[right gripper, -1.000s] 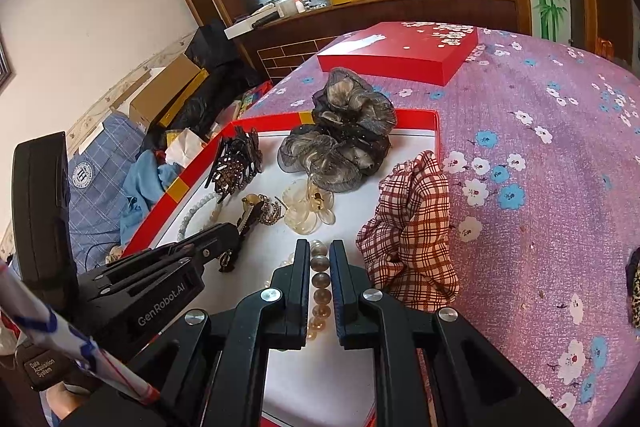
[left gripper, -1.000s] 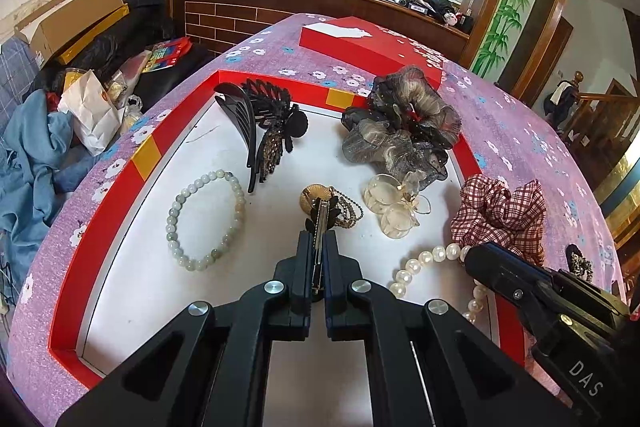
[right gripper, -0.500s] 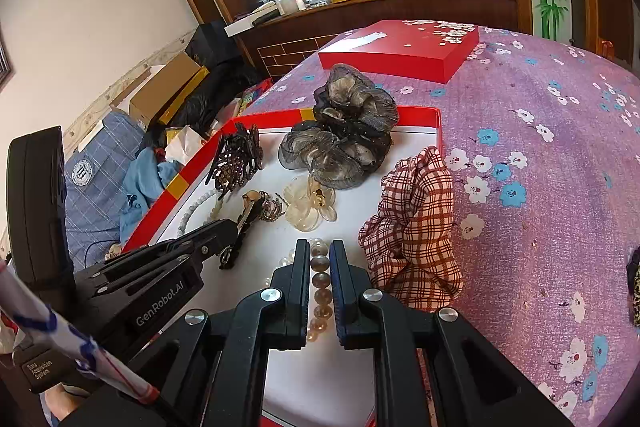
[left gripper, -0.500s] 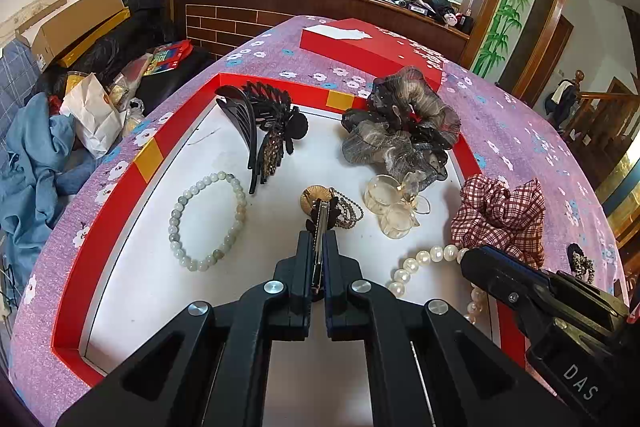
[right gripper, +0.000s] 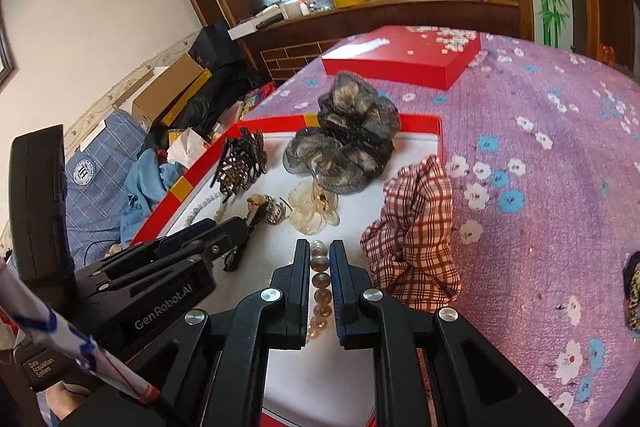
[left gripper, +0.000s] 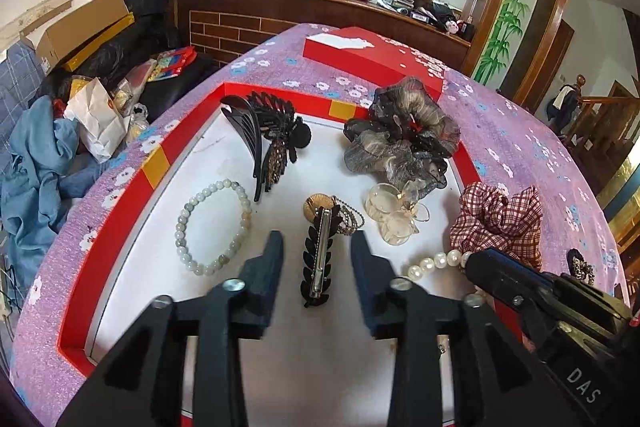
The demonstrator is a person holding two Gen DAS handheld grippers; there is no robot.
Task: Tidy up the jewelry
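A red-rimmed white tray holds the jewelry. My left gripper is open, and a black leaf hair clip lies on the tray between its fingers. Beside it are a jade bead bracelet, a black claw clip, a gold pendant with chain, a clear flower clip and a grey scrunchie. My right gripper is shut on a pearl strand, also seen in the left wrist view. A plaid scrunchie lies on the tray's right rim.
A red box lid lies farther back on the purple flowered tablecloth. A small dark ornament sits on the cloth at the right. Clothes, bags and cardboard boxes pile up left of the table.
My left gripper has opened and let go of the black leaf hair clip, which now lies flat on the tray. The right gripper stays shut on the pearls.
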